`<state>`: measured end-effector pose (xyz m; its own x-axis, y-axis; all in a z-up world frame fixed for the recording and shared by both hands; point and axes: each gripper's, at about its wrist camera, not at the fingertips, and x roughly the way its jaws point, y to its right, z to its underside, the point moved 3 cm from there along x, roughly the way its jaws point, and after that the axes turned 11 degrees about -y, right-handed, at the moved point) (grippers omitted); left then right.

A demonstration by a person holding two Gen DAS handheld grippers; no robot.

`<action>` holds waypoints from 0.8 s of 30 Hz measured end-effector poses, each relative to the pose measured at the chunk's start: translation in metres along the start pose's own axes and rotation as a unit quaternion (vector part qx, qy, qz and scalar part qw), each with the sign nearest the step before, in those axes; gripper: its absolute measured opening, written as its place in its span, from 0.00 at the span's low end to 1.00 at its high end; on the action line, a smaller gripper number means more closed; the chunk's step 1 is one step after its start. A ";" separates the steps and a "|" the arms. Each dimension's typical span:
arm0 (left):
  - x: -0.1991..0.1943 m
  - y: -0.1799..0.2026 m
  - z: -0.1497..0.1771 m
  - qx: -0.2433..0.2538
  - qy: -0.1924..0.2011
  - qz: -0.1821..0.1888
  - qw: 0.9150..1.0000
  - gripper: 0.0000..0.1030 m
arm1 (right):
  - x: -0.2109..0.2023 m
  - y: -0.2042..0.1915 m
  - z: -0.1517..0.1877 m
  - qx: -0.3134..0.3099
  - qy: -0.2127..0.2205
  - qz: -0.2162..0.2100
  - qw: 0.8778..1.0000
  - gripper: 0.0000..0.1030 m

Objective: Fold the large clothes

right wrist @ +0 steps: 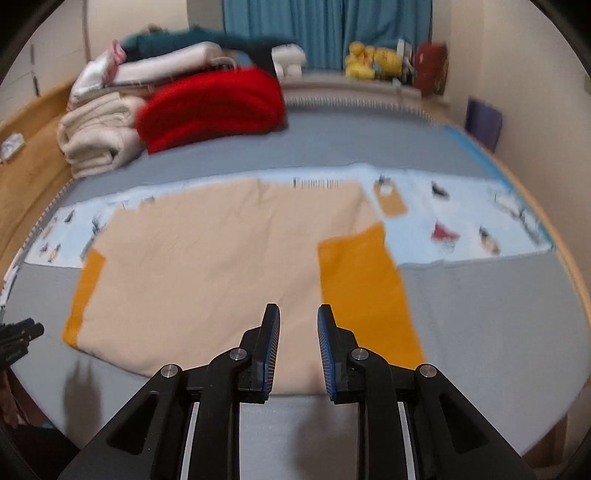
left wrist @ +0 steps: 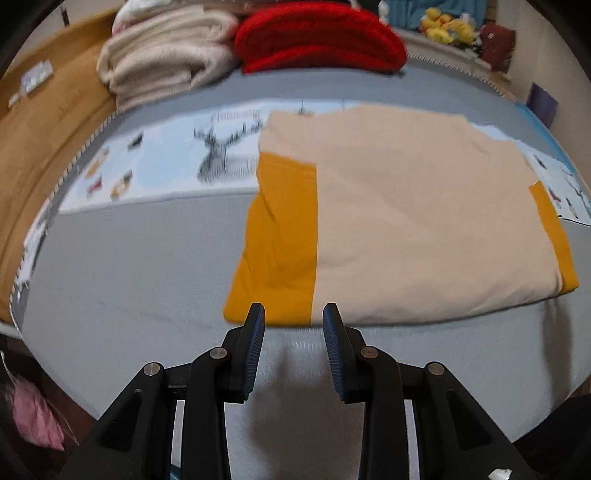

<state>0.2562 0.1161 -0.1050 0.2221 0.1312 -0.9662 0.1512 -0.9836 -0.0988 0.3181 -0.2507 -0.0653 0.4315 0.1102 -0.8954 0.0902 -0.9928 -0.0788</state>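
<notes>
Garment: a large beige garment [left wrist: 417, 218] with mustard-yellow panels is lying flat on the bed [left wrist: 129, 266], folded into a wide rectangle; one yellow panel is showing on each of its two short sides.
Bed: a grey sheet is covering it, and the garment is lying across its middle, partly over a light blue printed cloth [left wrist: 166, 158] that is running across the bed behind the garment.
Left claw: the left claw [left wrist: 293, 314] is hanging above the near edge of the garment, just by the border between the yellow panel and the beige part; its two blue pads are standing a narrow gap apart and nothing is between them.
Right claw: the right claw [right wrist: 298, 314] is hanging above the near part of the garment, by the border of the other yellow panel; its pads are also standing a narrow gap apart and are holding nothing.
Other claw seen: at the left border of the right wrist view, beside the garment's corner, a small dark part of the left claw is showing.
Behind the garment: a red folded blanket [left wrist: 321, 37] and a cream folded blanket [left wrist: 162, 59] are lying side by side at the far end of the bed.
Far ledge: yellow plush toys [right wrist: 373, 61] are sitting beyond the bed, before a blue curtain [right wrist: 325, 29].
Sharpness: both views are a little blurred.
</notes>
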 end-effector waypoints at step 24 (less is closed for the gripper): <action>0.061 -0.041 0.008 -0.219 -0.110 0.215 0.945 0.20 | 0.134 -0.079 0.012 -0.110 -0.126 0.002 0.986 0.22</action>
<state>0.2554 0.1632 -0.1619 0.1550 -0.3461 -0.9253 0.4884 -0.7873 0.3763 0.3581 -0.1583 -0.1841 0.1971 0.0635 -0.9783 0.2943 -0.9557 -0.0027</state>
